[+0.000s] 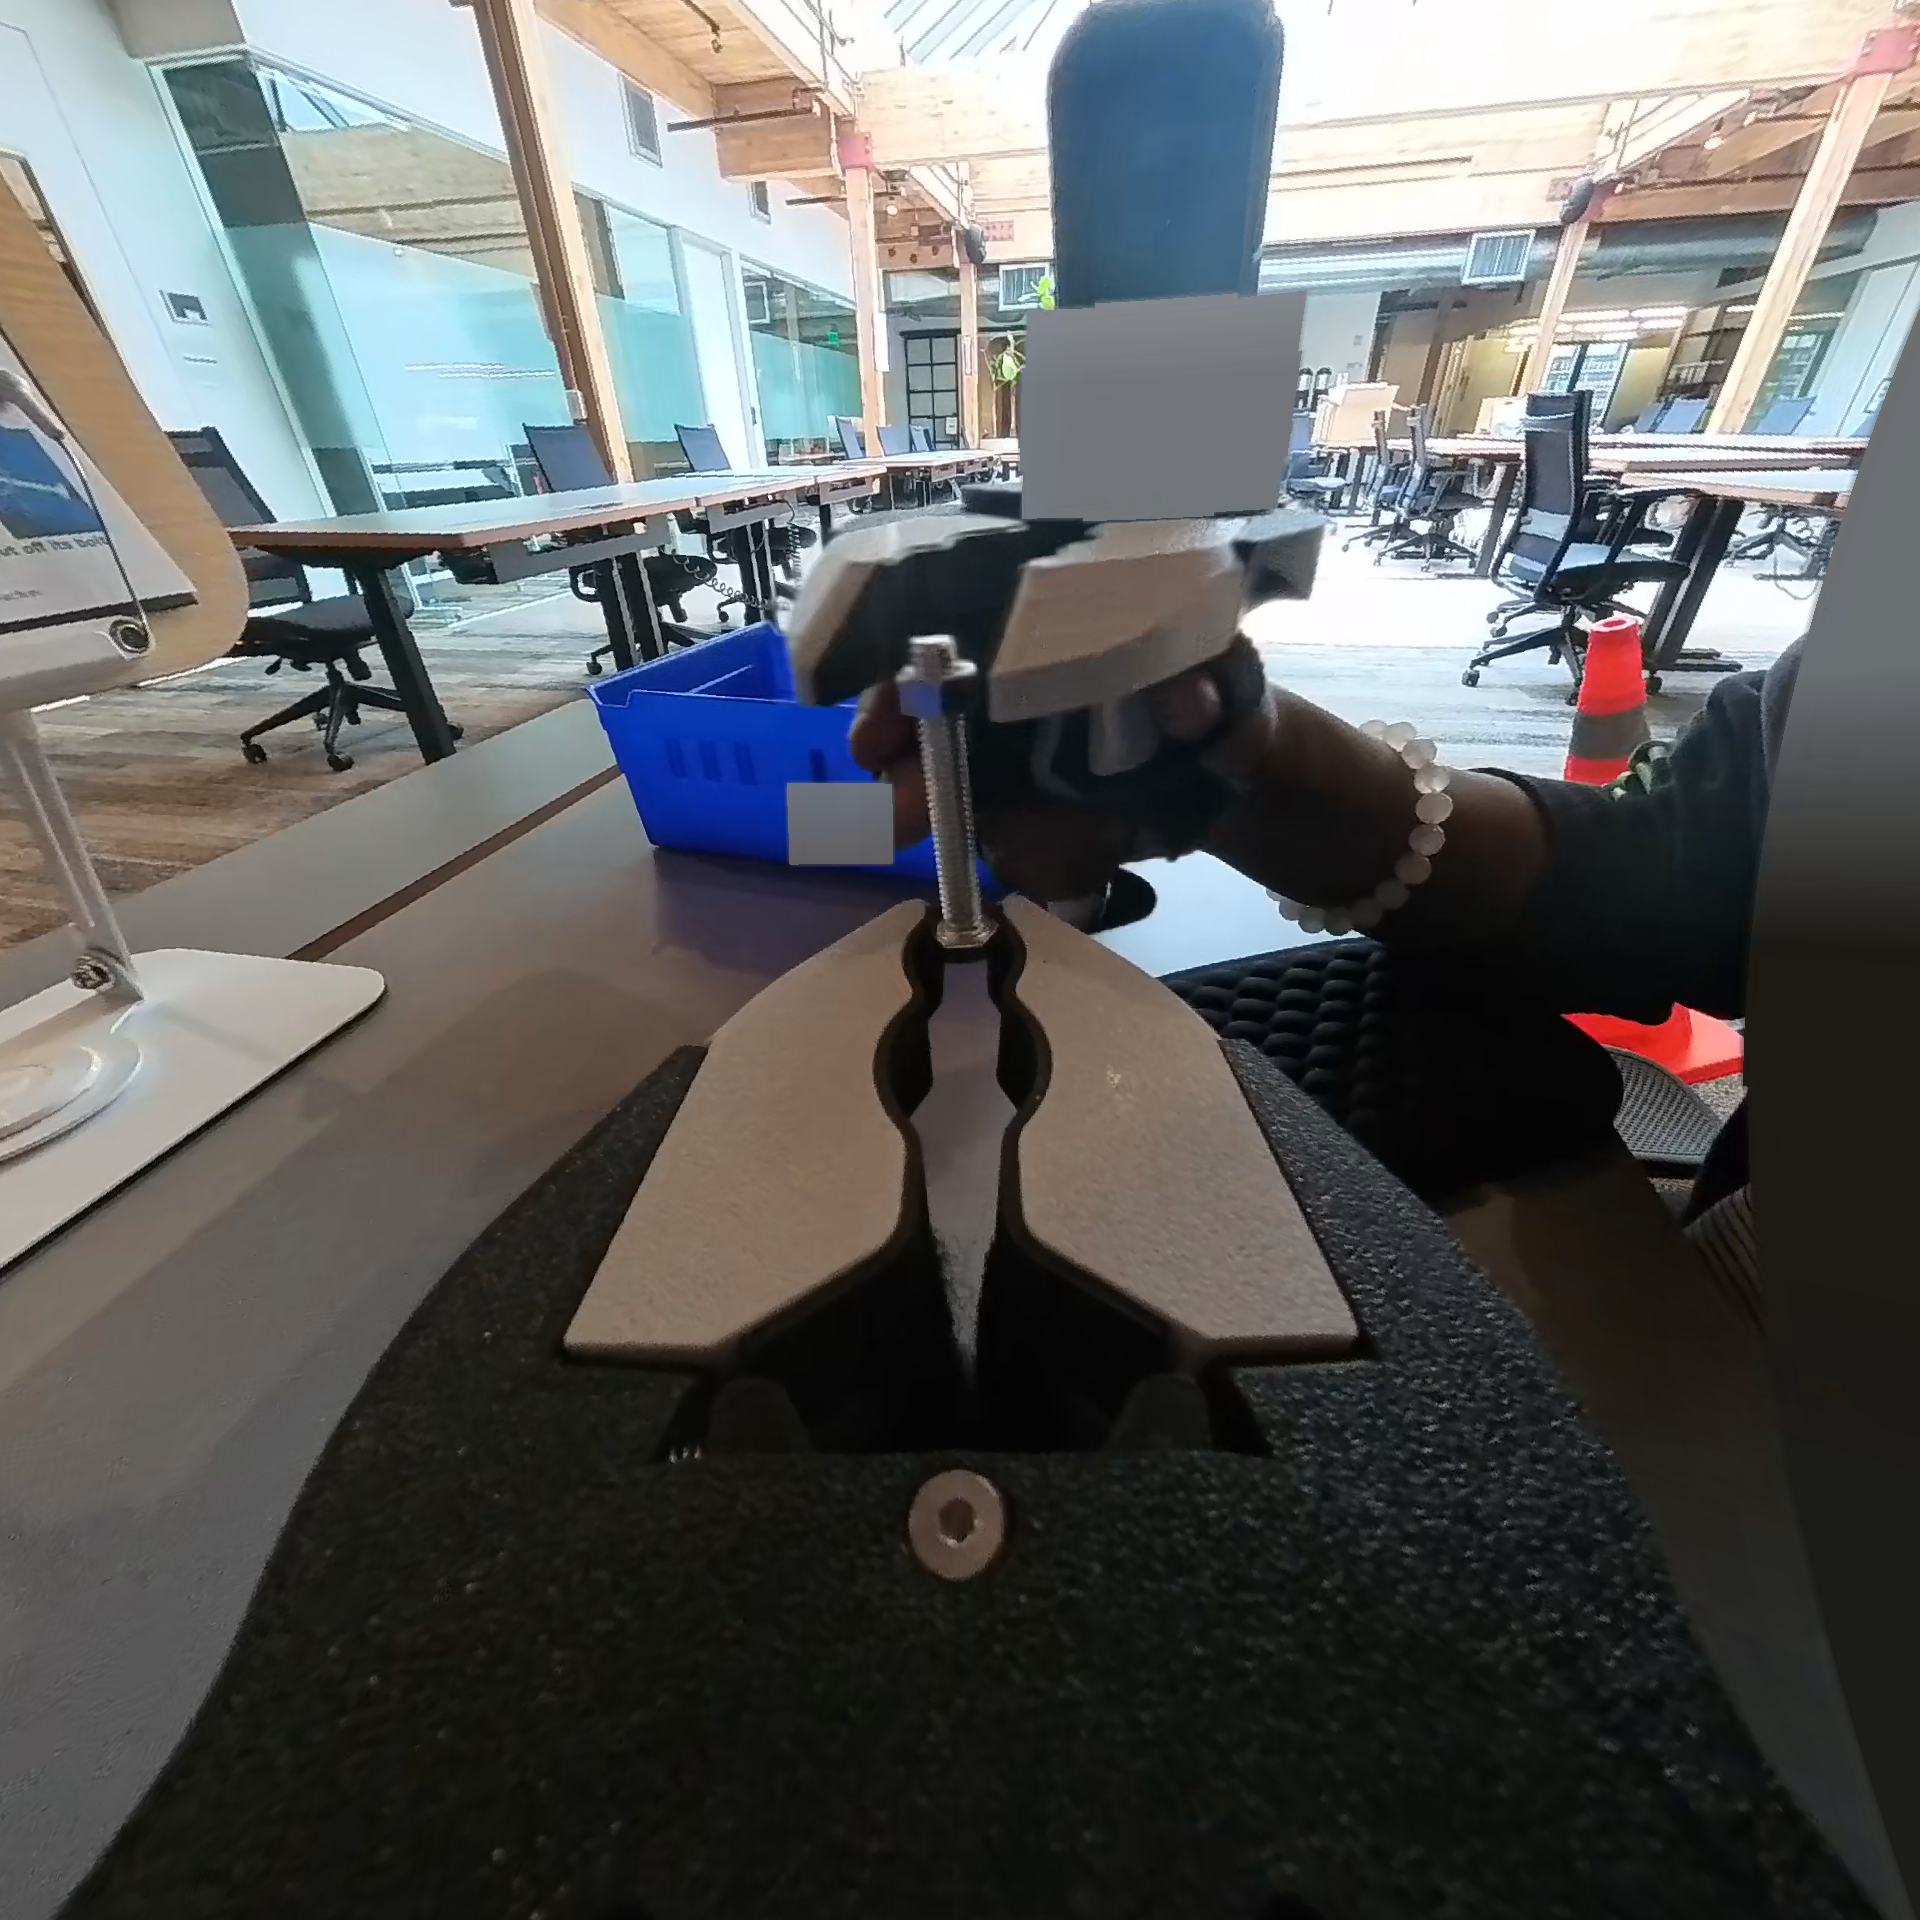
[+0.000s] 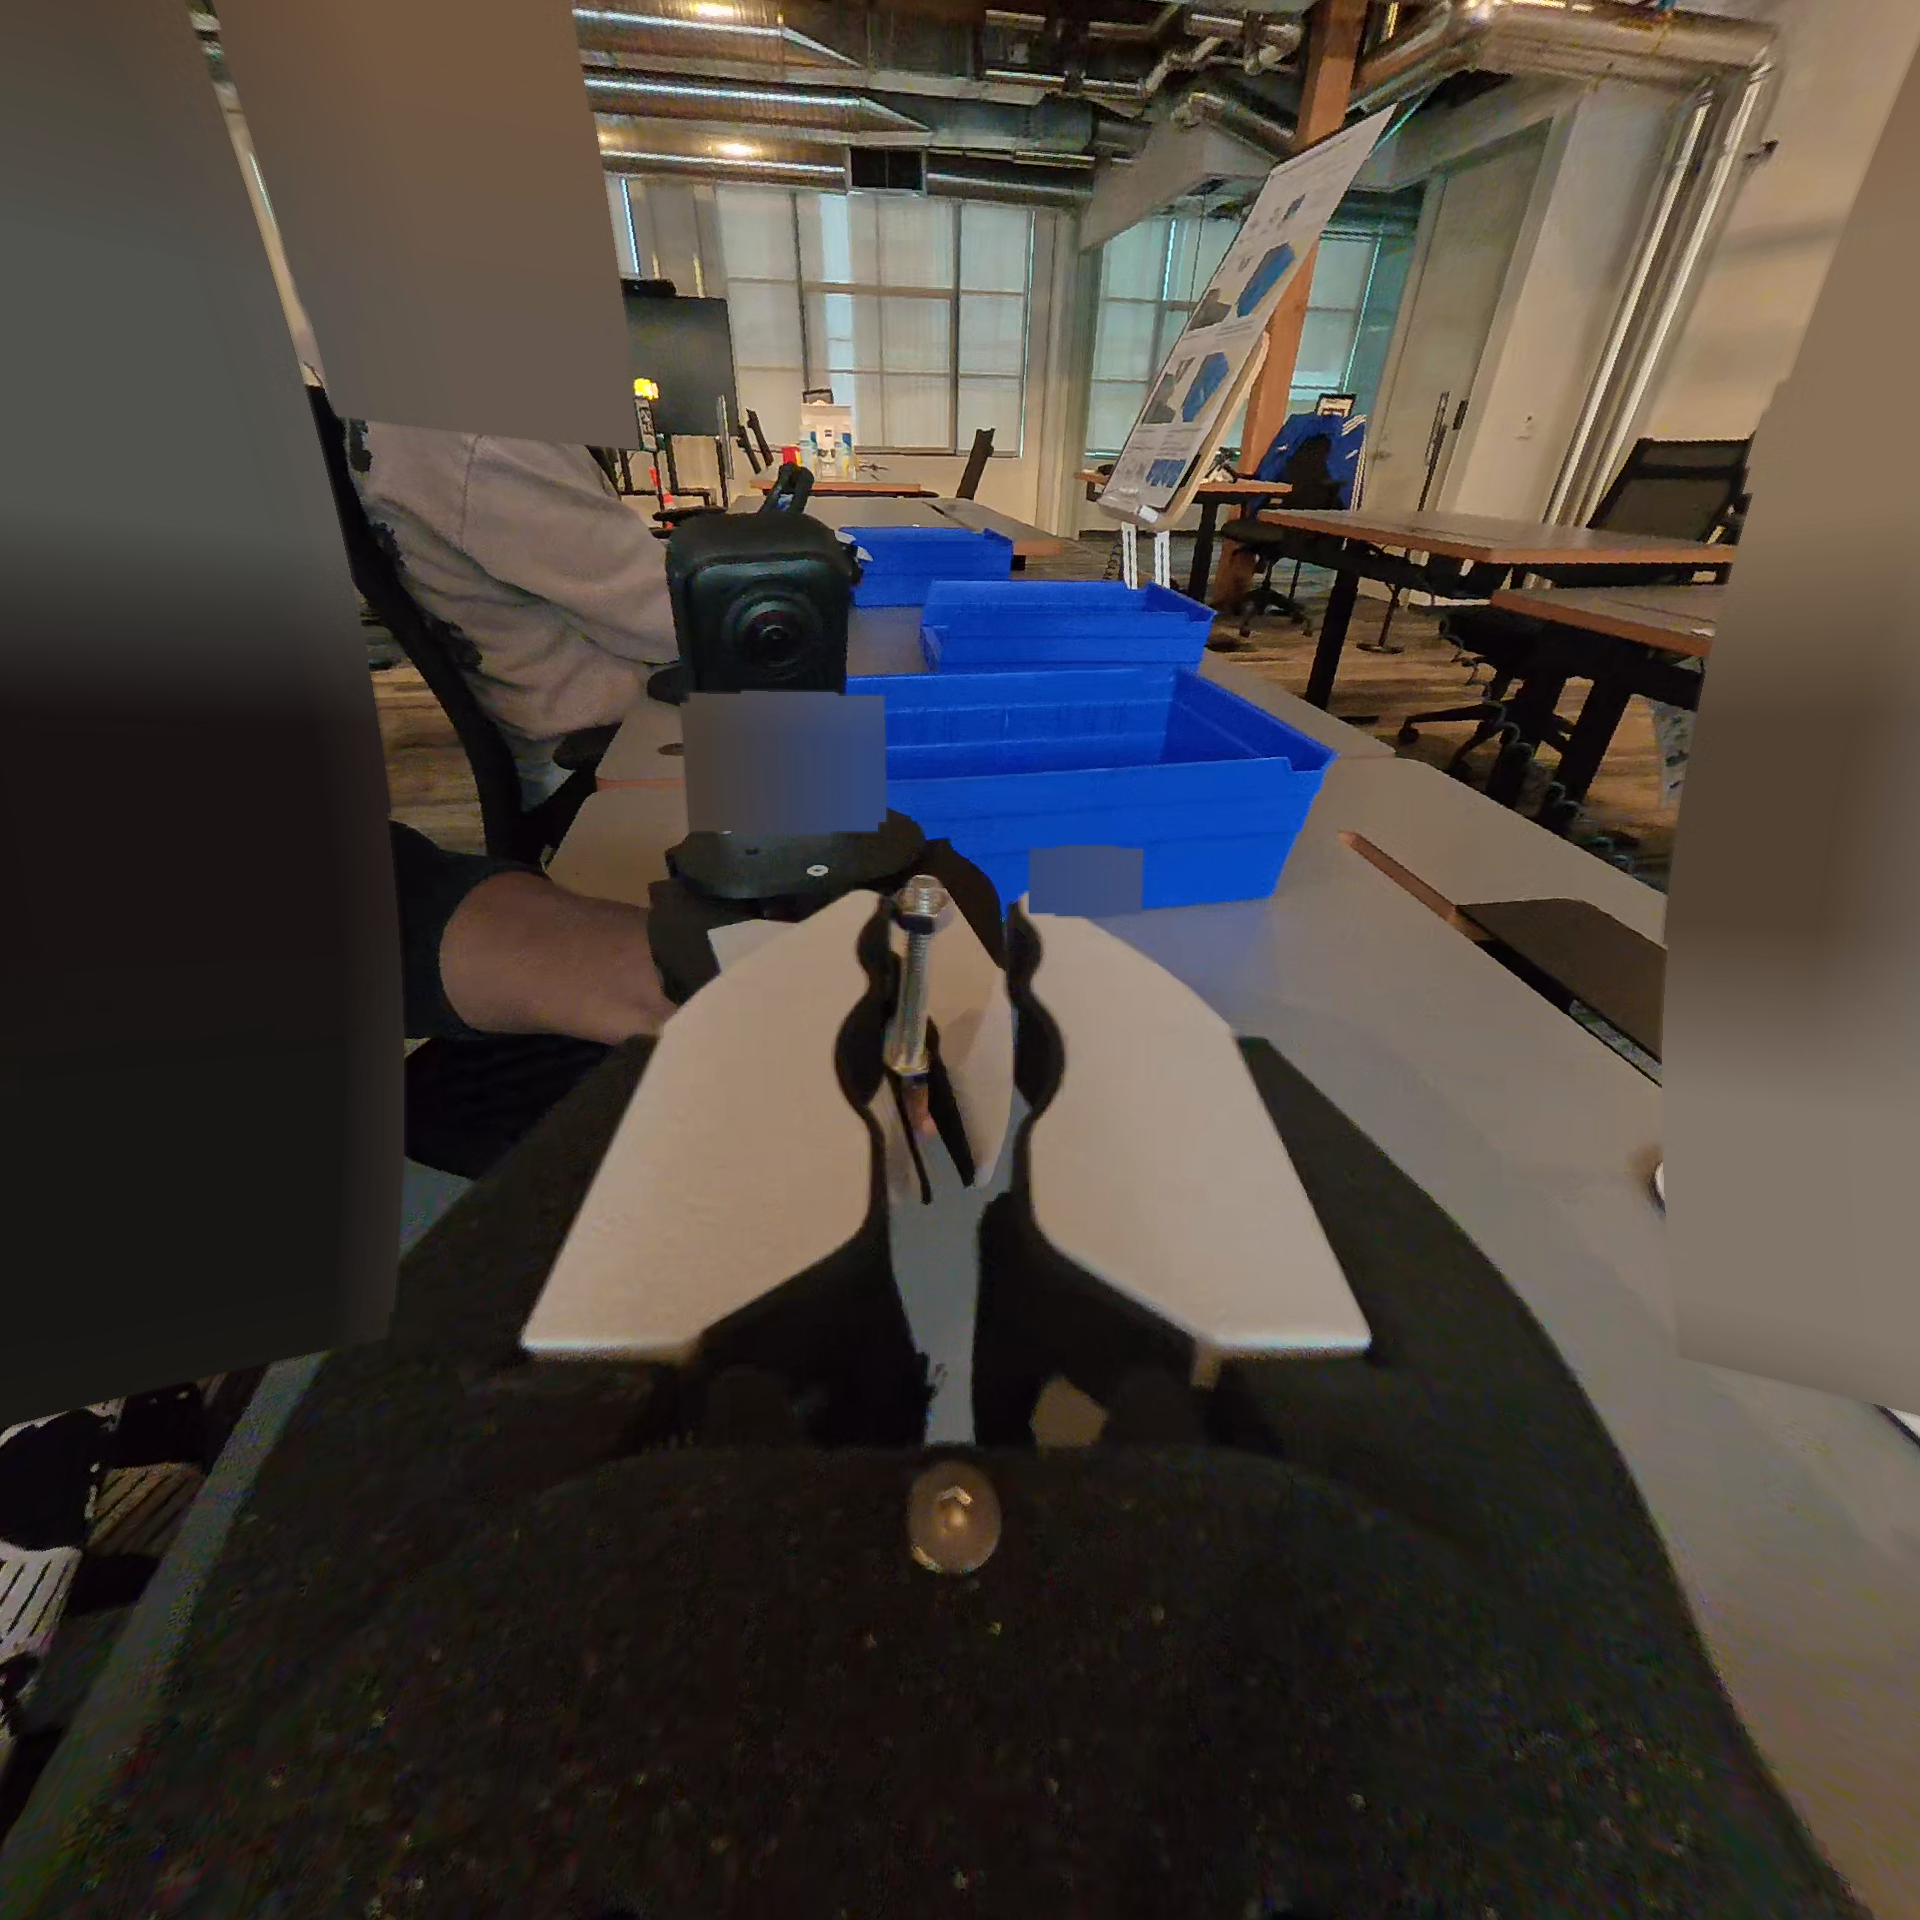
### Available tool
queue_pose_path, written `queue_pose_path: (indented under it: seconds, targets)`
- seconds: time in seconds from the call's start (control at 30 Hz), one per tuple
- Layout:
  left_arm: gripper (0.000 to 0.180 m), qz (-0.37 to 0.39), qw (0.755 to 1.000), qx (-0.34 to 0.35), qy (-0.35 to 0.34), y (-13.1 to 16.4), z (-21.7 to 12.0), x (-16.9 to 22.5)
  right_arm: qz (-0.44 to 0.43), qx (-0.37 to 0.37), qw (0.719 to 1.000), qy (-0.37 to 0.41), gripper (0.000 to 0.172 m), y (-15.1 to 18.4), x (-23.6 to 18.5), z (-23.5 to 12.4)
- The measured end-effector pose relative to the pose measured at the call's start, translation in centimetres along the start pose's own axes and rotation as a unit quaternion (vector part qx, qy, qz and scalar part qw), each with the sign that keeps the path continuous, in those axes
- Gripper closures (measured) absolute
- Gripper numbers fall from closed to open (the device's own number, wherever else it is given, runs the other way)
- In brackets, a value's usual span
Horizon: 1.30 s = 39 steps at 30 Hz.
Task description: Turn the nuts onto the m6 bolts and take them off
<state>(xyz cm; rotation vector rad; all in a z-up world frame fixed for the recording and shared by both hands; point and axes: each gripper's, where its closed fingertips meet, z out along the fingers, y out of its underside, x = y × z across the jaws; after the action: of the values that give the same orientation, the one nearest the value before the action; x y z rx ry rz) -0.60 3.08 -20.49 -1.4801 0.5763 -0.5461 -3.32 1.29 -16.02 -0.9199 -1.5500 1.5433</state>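
Steel thread shows bright on the bolt (image 1: 951,800), which stands upright between the two tongs above the table (image 1: 436,997). The bolt's hex head (image 1: 964,928) is clamped at the tips of the left tongs (image 1: 966,920), whose pads are closed against it at 12 o'clock in the left wrist view. A nut (image 1: 932,675) sits near the bolt's upper end, between the fingers of the right tongs (image 1: 932,665), which reach in from 1 o'clock. In the right wrist view the right tongs (image 2: 940,920) are seen parted, with a gap on either side of the nut (image 2: 920,920), so nothing is gripped by them. A blue bin (image 1: 717,769) rests on the table behind the bolt, at 11 o'clock. A white stand (image 1: 135,997) is set at 9 o'clock.
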Motion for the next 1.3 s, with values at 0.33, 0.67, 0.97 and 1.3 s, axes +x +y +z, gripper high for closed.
queue_pose_path:
  seconds: [0.33, 0.67, 0.97, 1.3]
  targets:
    - [0.173, 0.000, 1.000, 0.004, 0.005, -0.2, -0.1, 0.1, -0.007, -0.003, 1.000, -0.015, 0.163, -0.2, -0.3, -0.4]
    - [0.174, 0.016, 0.999, 0.025, 0.013, -1.0, -0.3, 0.7, -0.007, -0.006, 1.000, 0.013, 0.156, -0.1, 1.0, -0.9]
    - [0.173, 0.016, 1.000, 0.020, 0.010, -0.8, -0.3, 0.6, 0.006, 0.010, 1.000, -0.012, 0.127, -0.5, -0.1, -0.1]
    - [0.174, 0.015, 1.000, 0.022, 0.006, -0.9, -0.3, 0.5, 0.003, 0.028, 1.000, 0.004, 0.159, -1.1, 0.6, -1.0]
